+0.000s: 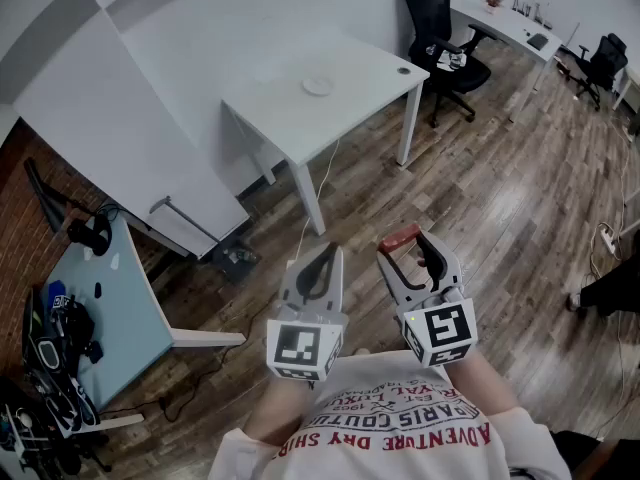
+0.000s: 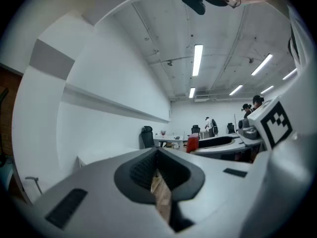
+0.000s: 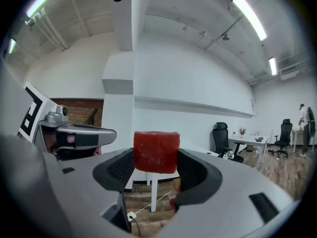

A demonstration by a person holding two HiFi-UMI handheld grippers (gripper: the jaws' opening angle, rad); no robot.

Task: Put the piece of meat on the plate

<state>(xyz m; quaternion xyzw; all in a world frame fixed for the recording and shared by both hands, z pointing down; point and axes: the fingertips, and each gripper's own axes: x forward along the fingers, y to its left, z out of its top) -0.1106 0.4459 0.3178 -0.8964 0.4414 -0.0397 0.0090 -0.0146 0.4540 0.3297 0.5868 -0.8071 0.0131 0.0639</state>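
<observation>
Standing back from the white counter [image 1: 290,68], over the wood floor [image 1: 480,198] in front of its near corner. Grasping the piece of meat [image 1: 400,237] in the right gripper [image 1: 405,251], with both pads pressed on opposite sides of the red block and the jaws spread wide around it. Carrying the meat in the air, well short of the counter and nowhere touching it. Holding the left gripper [image 1: 324,258] clenched on nothing, jaws together, just beside the right one and equally far from the counter. From the right gripper view, looking past the meat [image 3: 156,151] at one white leg of the counter [image 3: 152,195] straight ahead. Leaving the plate [image 1: 317,86] on the counter, round and white, near the middle of its top and well apart from the meat. Beyond the counter's far right corner, a black office chair [image 1: 440,38]
</observation>
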